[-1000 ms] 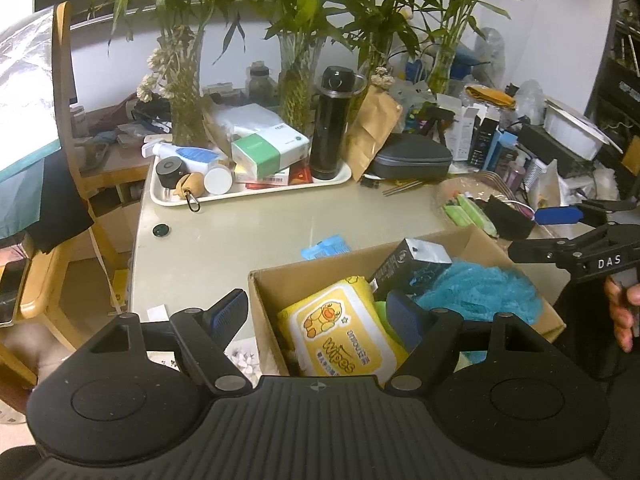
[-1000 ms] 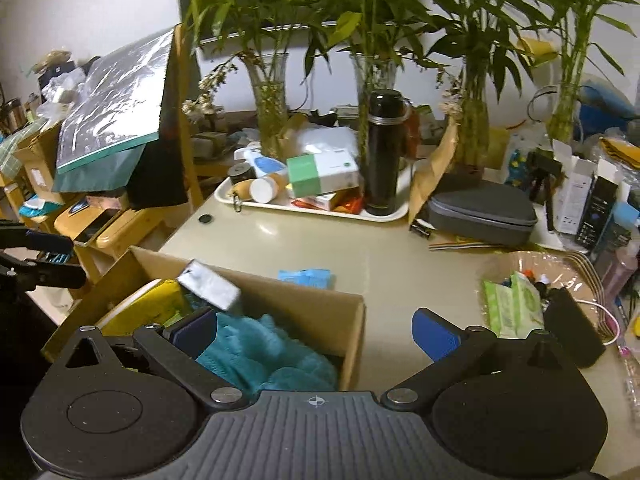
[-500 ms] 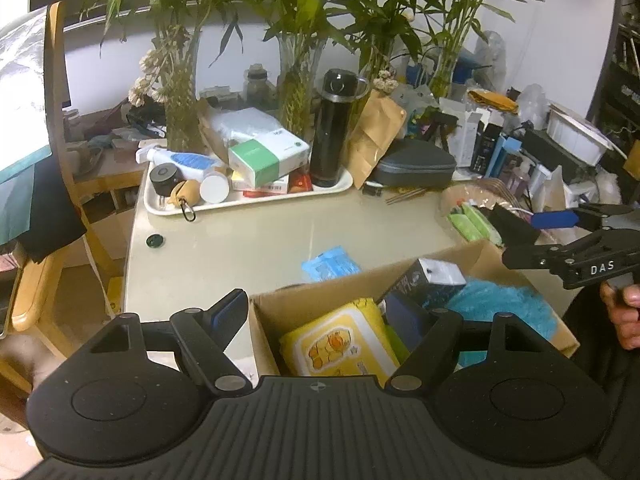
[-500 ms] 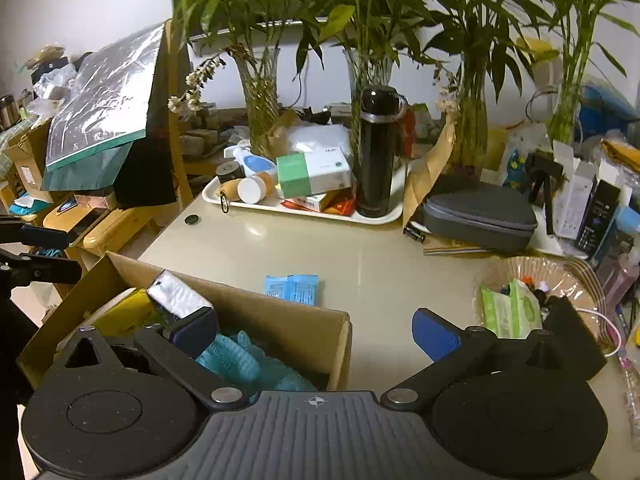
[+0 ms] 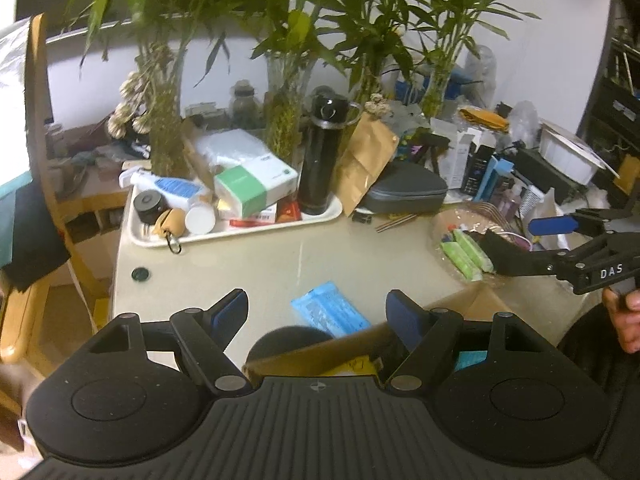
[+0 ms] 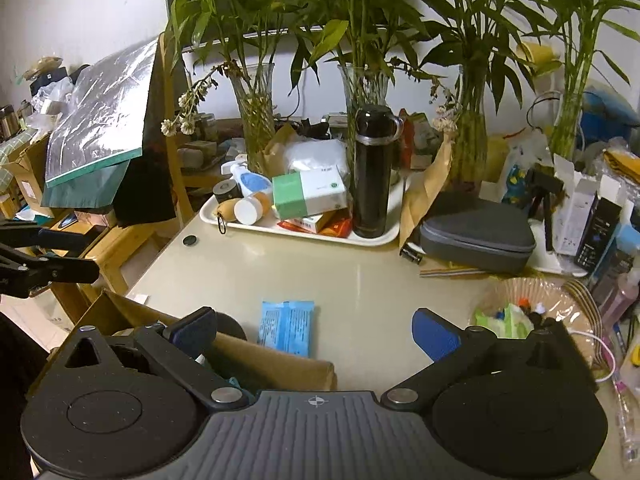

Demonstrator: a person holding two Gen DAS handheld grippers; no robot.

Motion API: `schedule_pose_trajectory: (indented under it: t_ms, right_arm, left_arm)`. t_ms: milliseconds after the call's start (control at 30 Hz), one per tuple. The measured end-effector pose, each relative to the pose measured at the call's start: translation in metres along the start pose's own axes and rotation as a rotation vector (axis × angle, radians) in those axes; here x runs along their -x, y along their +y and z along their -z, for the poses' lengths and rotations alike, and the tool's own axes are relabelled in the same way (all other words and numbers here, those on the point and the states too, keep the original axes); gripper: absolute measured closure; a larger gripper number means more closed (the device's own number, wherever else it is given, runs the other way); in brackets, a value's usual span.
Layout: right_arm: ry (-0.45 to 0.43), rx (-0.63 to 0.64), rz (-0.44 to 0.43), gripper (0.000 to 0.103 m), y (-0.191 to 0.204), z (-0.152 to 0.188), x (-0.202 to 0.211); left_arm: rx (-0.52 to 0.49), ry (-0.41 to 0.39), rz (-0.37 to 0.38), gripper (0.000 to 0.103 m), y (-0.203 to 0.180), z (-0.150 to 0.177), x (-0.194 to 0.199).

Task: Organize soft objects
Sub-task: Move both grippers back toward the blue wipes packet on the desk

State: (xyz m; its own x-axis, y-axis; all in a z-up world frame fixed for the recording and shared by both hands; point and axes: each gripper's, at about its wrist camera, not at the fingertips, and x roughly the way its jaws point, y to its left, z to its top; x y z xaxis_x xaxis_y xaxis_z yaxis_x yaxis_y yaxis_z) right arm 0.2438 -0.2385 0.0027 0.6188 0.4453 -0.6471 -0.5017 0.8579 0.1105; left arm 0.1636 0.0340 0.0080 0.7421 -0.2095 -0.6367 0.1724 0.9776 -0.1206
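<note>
Both grippers hang released over the near edge of the table (image 6: 360, 280), with nothing between the pads of either. The left gripper (image 5: 318, 314) has its jaws spread wide. Just ahead of its fingertips, slightly right of centre, lies the blue soft pack (image 5: 330, 314), flat on the table and touching or nearly touching the far wall of the cardboard box (image 5: 320, 354). The right gripper (image 6: 316, 330) is equally wide. The same pack (image 6: 286, 326) sits between its fingertips and a little forward, and the box (image 6: 272, 364) is under its left finger.

My judgement is that the step in hand is the approach to the next loose soft item, the blue pack, with the box as its destination. The next move calls for one gripper to tip down and forward until its pads straddle the pack across the narrow side, and then to close gently. The pack looks thin and crinkly, so a low, flat pinch is needed or the pads will slide over it. Then comes a short lift back over the box wall.

By count there is one blue pack on the open table and one box, whose contents are mostly hidden apart from slivers of yellow and teal. Further right of both grippers, a bag or basket (image 6: 532, 304) holds green packets (image 5: 466, 254), at least two. Beyond, the one white tray (image 6: 304, 232) carries a single black flask (image 6: 374, 172).
</note>
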Motion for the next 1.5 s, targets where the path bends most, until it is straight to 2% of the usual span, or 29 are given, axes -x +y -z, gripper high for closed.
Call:
schedule_pose_trajectory:
  t_ms: [267,533,833,1000,1167,1367,1500]
  right_arm:
    - [-0.007,-0.016,-0.018,0.000,-0.012,-0.001,-0.014]
    - [-0.003,-0.013,-0.004,0.000,-0.021,-0.003,-0.049]
    - [-0.006,0.001,-0.006,0.000,-0.037,-0.007,-0.092]
    - [0.023,-0.006,-0.010,0.000,-0.046,-0.005,-0.113]
    - [0.074,0.017,-0.030,0.000,-0.050,-0.003,-0.134]
    - [0.123,0.073,-0.112,0.000,-0.043,-0.006,-0.155]
    - [0.145,0.104,-0.129,0.000,-0.041,-0.008,-0.164]
  left_arm:
    - [0.041,-0.012,0.006,0.027,0.010,-0.006,-0.017]
    - [-0.018,-0.007,-0.013,0.027,0.014,-0.013,-0.044]
    - [0.006,0.017,-0.024,0.028,0.028,-0.018,-0.077]
    - [0.024,0.022,-0.028,0.028,0.035,-0.016,-0.082]
    - [0.051,0.073,-0.046,0.028,0.039,-0.011,-0.090]
    - [0.057,0.069,-0.046,0.028,0.041,-0.011,-0.086]
    - [0.058,0.081,-0.049,0.028,0.041,-0.012,-0.088]
